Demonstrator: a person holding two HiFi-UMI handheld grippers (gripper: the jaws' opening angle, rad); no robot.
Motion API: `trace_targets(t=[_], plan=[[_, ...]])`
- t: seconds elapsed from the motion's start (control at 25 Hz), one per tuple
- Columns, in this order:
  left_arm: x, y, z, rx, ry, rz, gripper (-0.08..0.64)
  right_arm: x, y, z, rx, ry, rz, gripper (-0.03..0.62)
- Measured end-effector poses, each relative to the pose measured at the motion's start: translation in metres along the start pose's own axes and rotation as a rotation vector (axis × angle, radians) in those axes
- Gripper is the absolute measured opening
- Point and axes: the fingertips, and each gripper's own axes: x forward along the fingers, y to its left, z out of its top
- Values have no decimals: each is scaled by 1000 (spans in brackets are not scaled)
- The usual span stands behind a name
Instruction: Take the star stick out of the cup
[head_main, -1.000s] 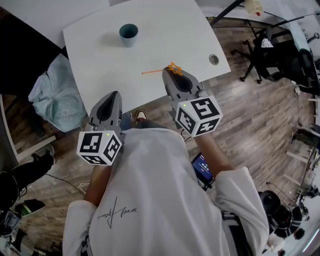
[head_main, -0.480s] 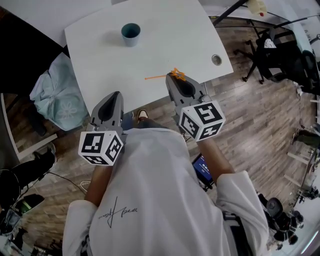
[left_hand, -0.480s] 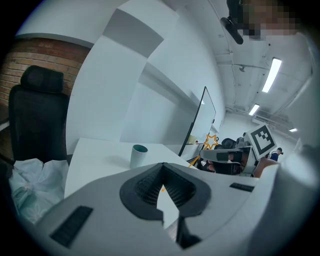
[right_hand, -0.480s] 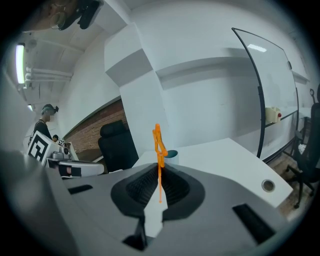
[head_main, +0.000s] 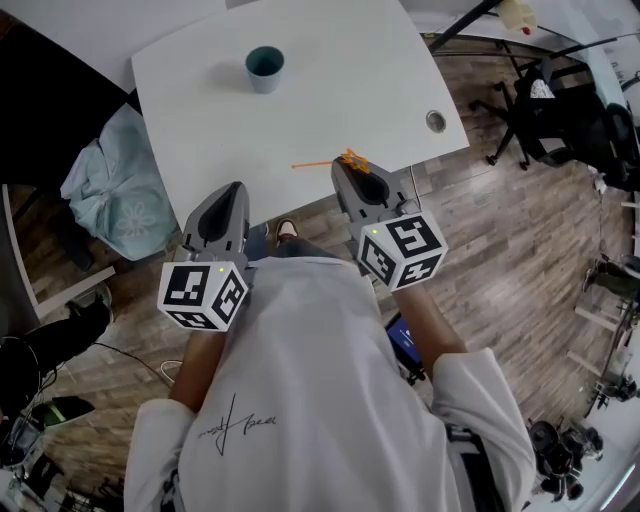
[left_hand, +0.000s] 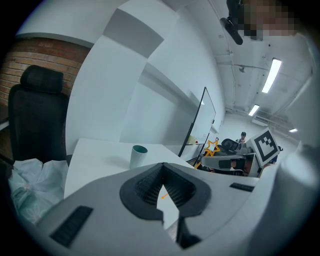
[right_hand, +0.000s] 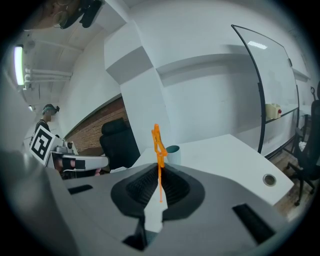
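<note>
The orange star stick (head_main: 345, 159) is out of the cup, lying level above the white table's (head_main: 330, 80) near edge, its star end pinched in my right gripper (head_main: 352, 166), which is shut on it. In the right gripper view the star stick (right_hand: 158, 150) rises upright from between the jaws. The teal cup (head_main: 265, 68) stands far back on the table, apart from both grippers; it also shows as the cup (right_hand: 173, 153) behind the stick and the cup (left_hand: 138, 156). My left gripper (head_main: 232, 192) is shut and holds nothing, at the table's near edge.
A round cable hole (head_main: 436, 121) sits at the table's right corner. A pale blue bundle (head_main: 110, 195) lies on the wooden floor to the left. Black office chairs (head_main: 560, 105) stand to the right. A black chair (right_hand: 117, 145) is behind the table.
My right gripper has drawn the star stick a little nearer to me, farther from the cup. The left gripper has stayed where it was.
</note>
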Motion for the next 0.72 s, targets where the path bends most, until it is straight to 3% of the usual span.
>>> trace_targets(t=[0.72], plan=[[-4,4,2,-5,0,29,3,2,3,-4,-14,24,28,23]])
